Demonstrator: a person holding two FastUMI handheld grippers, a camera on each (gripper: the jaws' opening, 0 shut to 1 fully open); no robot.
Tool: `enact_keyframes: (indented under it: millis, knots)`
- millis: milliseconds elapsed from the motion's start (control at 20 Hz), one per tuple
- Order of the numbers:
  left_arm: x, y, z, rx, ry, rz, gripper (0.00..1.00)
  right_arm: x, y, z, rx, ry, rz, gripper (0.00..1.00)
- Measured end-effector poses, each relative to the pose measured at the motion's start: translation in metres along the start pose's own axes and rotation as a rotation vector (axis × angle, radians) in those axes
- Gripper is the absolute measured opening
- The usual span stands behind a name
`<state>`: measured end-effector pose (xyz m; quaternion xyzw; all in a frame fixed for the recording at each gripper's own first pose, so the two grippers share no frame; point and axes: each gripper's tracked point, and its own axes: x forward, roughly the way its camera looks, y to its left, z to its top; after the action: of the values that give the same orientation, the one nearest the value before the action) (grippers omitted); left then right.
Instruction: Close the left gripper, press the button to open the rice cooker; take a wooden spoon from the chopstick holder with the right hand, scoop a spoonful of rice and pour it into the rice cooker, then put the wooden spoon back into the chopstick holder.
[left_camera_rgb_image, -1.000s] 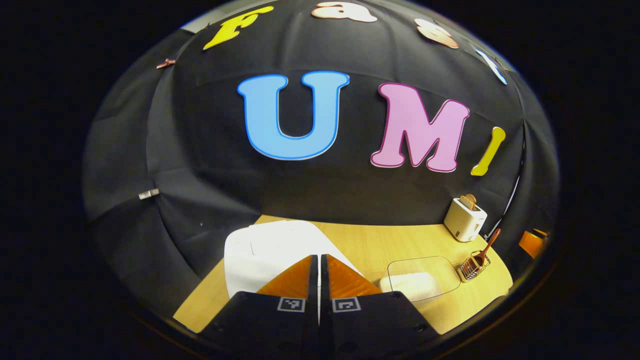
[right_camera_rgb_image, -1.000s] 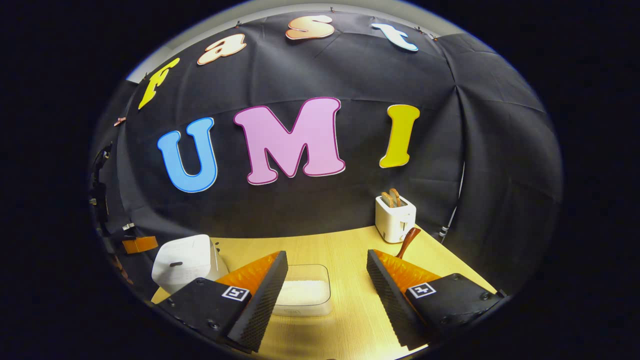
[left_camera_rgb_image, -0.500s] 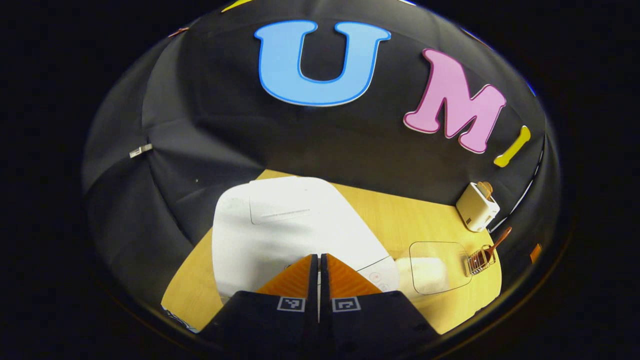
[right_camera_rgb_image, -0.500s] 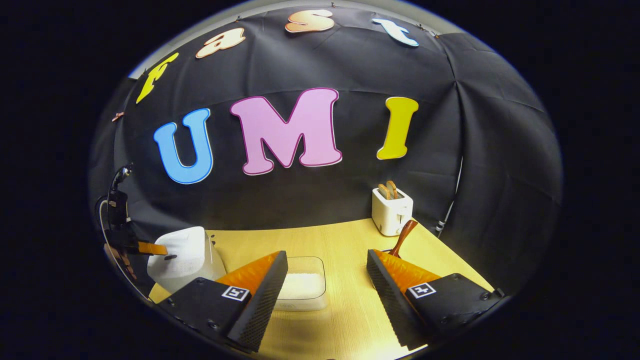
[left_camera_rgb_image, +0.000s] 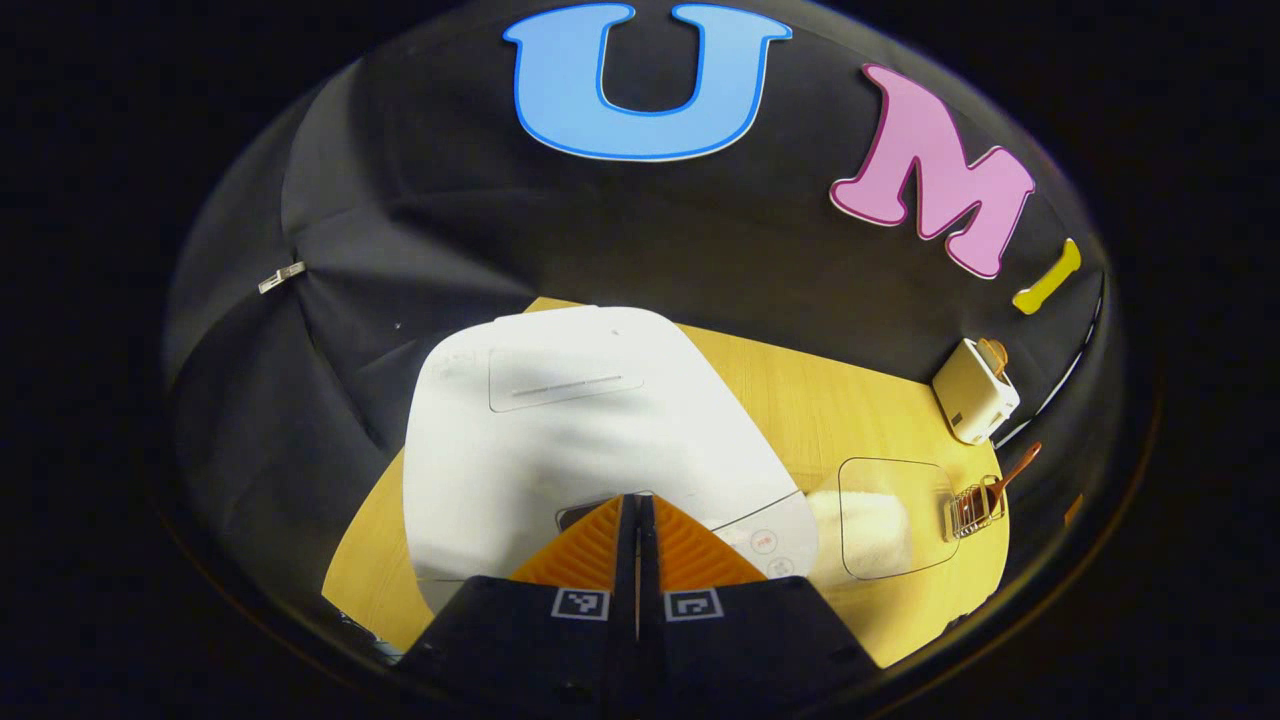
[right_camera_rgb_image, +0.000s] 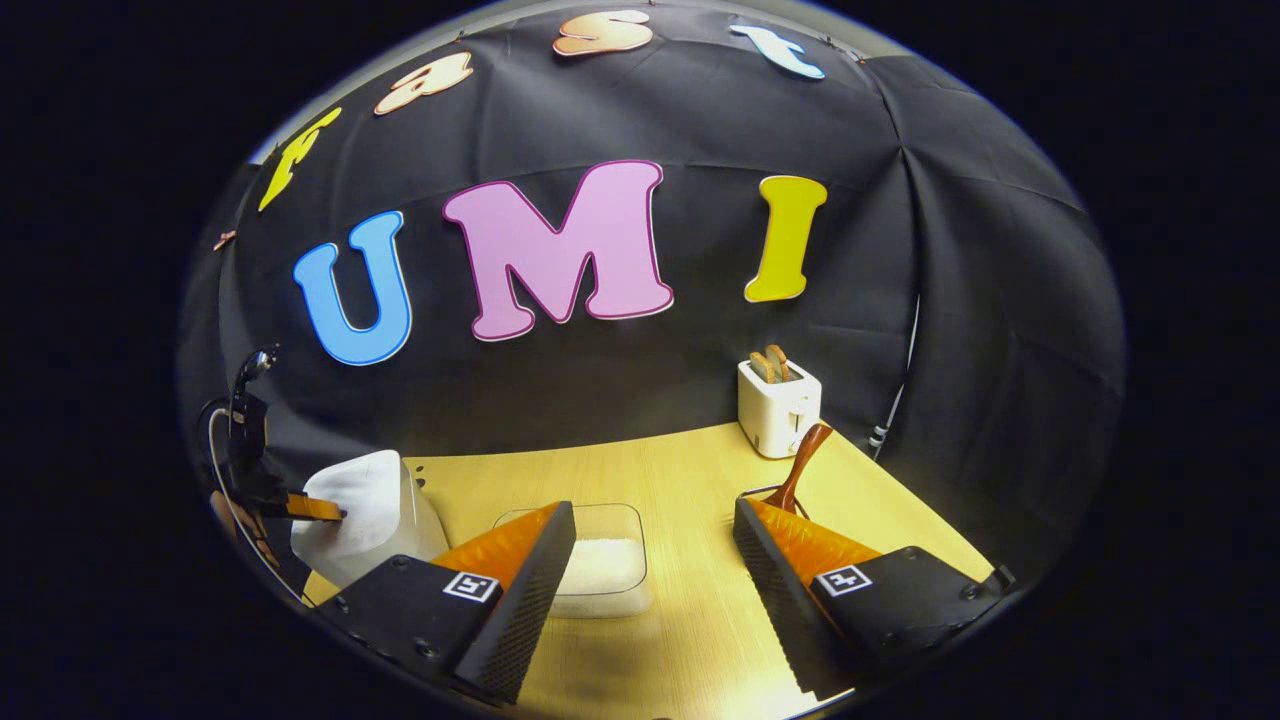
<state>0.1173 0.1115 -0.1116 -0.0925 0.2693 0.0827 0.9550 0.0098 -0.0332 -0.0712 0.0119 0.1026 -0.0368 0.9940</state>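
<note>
The white rice cooker (left_camera_rgb_image: 560, 420) stands closed on the wooden table (left_camera_rgb_image: 800, 400). My left gripper (left_camera_rgb_image: 637, 505) is shut, its tips against the dark button at the lid's front edge. In the right gripper view the rice cooker (right_camera_rgb_image: 365, 515) sits at the left with the left gripper (right_camera_rgb_image: 310, 508) touching its front. A clear box of rice (right_camera_rgb_image: 600, 565) lies between the fingers of my open right gripper (right_camera_rgb_image: 655, 555), farther off. The wooden spoon (right_camera_rgb_image: 803, 466) stands behind the right finger; its wire chopstick holder (left_camera_rgb_image: 972, 508) and the spoon (left_camera_rgb_image: 1015, 470) stand by the rice box (left_camera_rgb_image: 885, 515).
A white toaster (right_camera_rgb_image: 777, 405) with bread slices stands at the back of the table against the cloth wall, also seen as the toaster (left_camera_rgb_image: 975, 390) at the far right. A cable (right_camera_rgb_image: 905, 370) hangs down the wall behind it.
My left gripper has dropped and moved forward onto the rice cooker's front button. My right gripper has drifted slightly forward over the table, still open.
</note>
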Motion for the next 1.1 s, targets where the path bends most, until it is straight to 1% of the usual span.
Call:
enact_keyframes:
  millis: [150, 200, 300, 350, 400, 500, 550, 600, 700, 750, 850, 950, 1100]
  knots:
    - [0.000, 0.000, -0.001, 0.021, 0.056, -0.028, 0.06, 0.002, 0.006, -0.007, -0.011, 0.021, 0.019, 0.99]
    - [0.001, 0.000, -0.001, 0.009, 0.074, -0.044, 0.06, 0.001, 0.009, -0.011, -0.017, 0.029, 0.027, 0.99]
    - [0.003, 0.000, -0.002, -0.065, 0.093, -0.065, 0.06, 0.002, 0.013, -0.016, -0.033, 0.044, 0.038, 0.99]
    - [0.005, -0.001, -0.002, -0.075, 0.102, -0.070, 0.06, 0.003, 0.016, -0.017, -0.031, 0.048, 0.046, 0.99]
    - [0.005, 0.001, -0.003, -0.055, 0.093, -0.067, 0.06, 0.002, 0.019, -0.017, -0.028, 0.046, 0.054, 0.99]
    - [0.006, 0.002, -0.004, 0.017, 0.071, -0.029, 0.06, 0.004, 0.024, -0.015, -0.020, 0.033, 0.063, 0.99]
    - [0.006, 0.003, -0.001, 0.035, 0.064, -0.009, 0.06, 0.005, 0.028, -0.016, -0.015, 0.033, 0.068, 0.99]
    - [0.004, 0.001, 0.001, 0.031, 0.053, -0.003, 0.06, 0.005, 0.033, -0.016, -0.007, 0.033, 0.074, 0.99]
    - [-0.003, -0.002, 0.006, 0.020, 0.010, -0.026, 0.06, 0.002, 0.040, -0.008, 0.002, 0.015, 0.077, 0.99]
    - [-0.009, -0.001, 0.013, 0.014, -0.030, -0.037, 0.06, 0.000, 0.042, -0.002, -0.007, -0.004, 0.072, 0.99]
    - [-0.025, -0.001, 0.039, 0.025, -0.149, -0.057, 0.06, -0.006, 0.044, 0.004, -0.029, -0.028, 0.052, 0.99]
    - [-0.042, 0.003, 0.068, 0.084, -0.258, -0.058, 0.06, -0.012, 0.044, 0.001, -0.035, -0.025, 0.027, 0.99]
    - [-0.064, 0.005, 0.107, 0.162, -0.380, -0.051, 0.06, -0.019, 0.040, -0.001, -0.023, -0.026, -0.028, 0.99]
